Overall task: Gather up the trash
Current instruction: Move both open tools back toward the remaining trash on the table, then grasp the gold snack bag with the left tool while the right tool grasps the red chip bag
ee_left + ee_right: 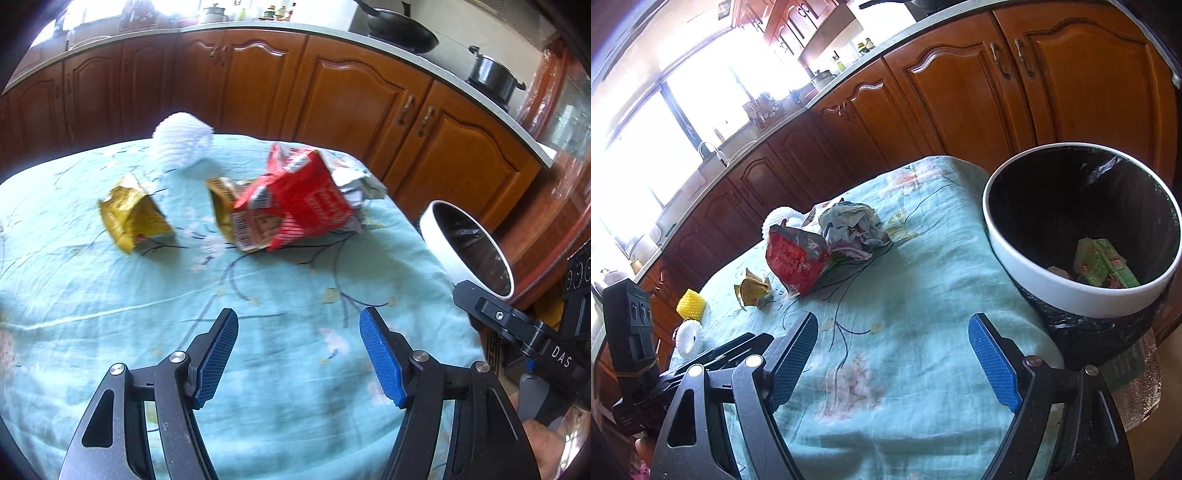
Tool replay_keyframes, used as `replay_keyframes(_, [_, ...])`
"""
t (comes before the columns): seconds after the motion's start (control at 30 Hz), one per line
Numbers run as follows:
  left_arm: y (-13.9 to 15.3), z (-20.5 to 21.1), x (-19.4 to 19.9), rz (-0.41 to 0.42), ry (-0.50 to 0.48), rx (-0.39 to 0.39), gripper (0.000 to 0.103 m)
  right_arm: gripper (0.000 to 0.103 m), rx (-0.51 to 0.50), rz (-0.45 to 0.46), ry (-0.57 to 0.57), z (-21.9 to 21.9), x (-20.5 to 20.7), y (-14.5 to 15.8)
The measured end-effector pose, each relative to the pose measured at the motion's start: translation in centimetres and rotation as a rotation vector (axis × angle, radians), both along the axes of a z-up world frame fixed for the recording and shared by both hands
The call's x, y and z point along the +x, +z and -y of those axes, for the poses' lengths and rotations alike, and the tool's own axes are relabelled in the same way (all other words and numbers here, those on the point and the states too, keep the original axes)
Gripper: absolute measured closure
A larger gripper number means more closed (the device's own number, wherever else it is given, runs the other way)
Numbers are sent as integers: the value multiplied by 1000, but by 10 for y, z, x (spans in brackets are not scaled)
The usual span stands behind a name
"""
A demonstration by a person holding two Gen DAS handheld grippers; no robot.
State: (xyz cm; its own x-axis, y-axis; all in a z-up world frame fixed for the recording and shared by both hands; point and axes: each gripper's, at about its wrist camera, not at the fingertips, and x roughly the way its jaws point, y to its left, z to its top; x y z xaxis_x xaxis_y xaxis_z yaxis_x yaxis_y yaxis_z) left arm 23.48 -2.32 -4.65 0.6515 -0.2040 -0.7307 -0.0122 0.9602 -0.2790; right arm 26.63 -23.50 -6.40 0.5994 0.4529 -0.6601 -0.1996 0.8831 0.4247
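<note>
Trash: red wrapper [295, 206] and gold wrapper [135, 218] lie on surface [110, 295]. Left tool [299, 354] and right tool [892, 363] are spread wide, empty. Wrapper is best pinched at a crumpled edge, then released over bin [1034, 273].

The letters "DAS" are printed in white on the black arm of the right gripper [554, 354], seen at the right edge of the left wrist view. White lettering is carried on the red snack bag [295, 206] near the far edge of the table, along with a barcode panel, but it is too blurred to be read. Print can be made out on the green carton [1104, 266] inside the white-rimmed trash bin [1071, 291], yet no word is legible. On the gold wrapper [133, 218] nothing can be read either.
</note>
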Motion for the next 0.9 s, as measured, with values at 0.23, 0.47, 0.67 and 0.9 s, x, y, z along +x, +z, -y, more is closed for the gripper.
replay_keyframes(0.23, [-3,-37,-5,-13,90,-7,35,18,29,-4,70,-35,3,-3])
replay_keyframes(0.47, [1,-71,-7,-9,166,-17,35,18,29,16,140,-75,15,2])
replay_keyframes(0.67, [5,-95,2,4,212,-11,35,19,14,36,154,-101,33,4])
replay_keyframes(0.9, [-4,-114,32,1,235,-15,35,35,0,28,146,-114,55,-6])
